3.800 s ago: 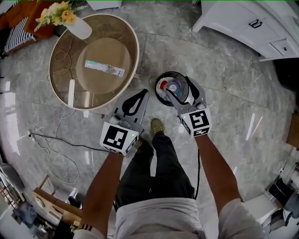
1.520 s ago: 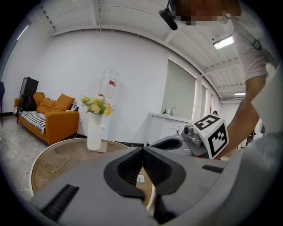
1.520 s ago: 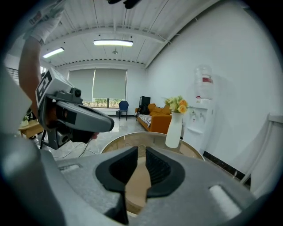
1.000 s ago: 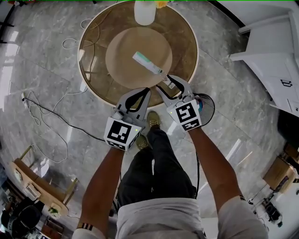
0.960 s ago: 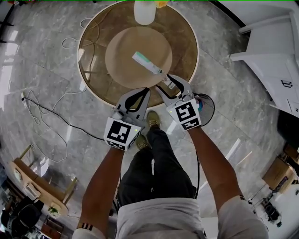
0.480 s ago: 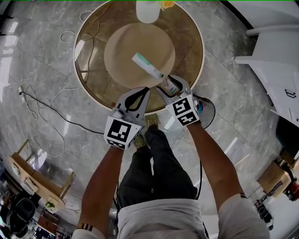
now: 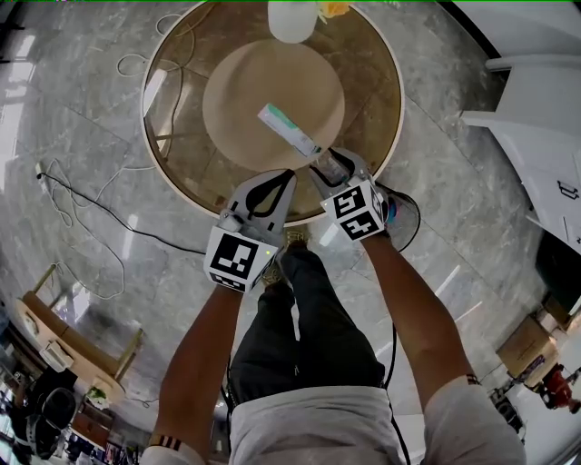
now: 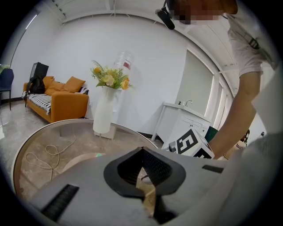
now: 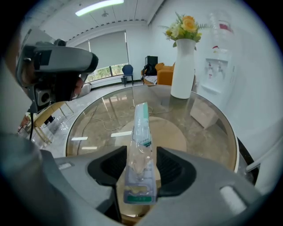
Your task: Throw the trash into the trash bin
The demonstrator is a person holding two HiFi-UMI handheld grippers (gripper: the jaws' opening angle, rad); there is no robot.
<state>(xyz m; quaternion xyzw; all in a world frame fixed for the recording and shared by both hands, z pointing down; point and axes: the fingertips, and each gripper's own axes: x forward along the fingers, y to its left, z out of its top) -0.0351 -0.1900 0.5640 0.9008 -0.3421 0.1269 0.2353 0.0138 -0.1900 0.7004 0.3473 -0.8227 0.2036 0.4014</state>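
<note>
Round glass-topped table (image 7: pixel 182 136): at its middle, long clear plastic package with green ends (image 7: pixel 289 129), lying on the glass, near end toward the table's near rim.
Right gripper (image 7: pixel 331 163): at the table's near rim, jaws just closing, pads against both long edges of the package's near end, grasping it.
Left gripper (image 7: pixel 289 174): over the table's near rim, just beside the right gripper, clenched on nothing.
White vase (image 7: pixel 290 18): upright at the table's far rim, holding yellow flowers (image 7: pixel 333 9).
Black round trash bin (image 7: pixel 407 218): on the marble floor (image 7: pixel 91 236) just right of the table, partly hidden behind the right gripper; colourful scraps (image 7: pixel 390 211) inside.
</note>
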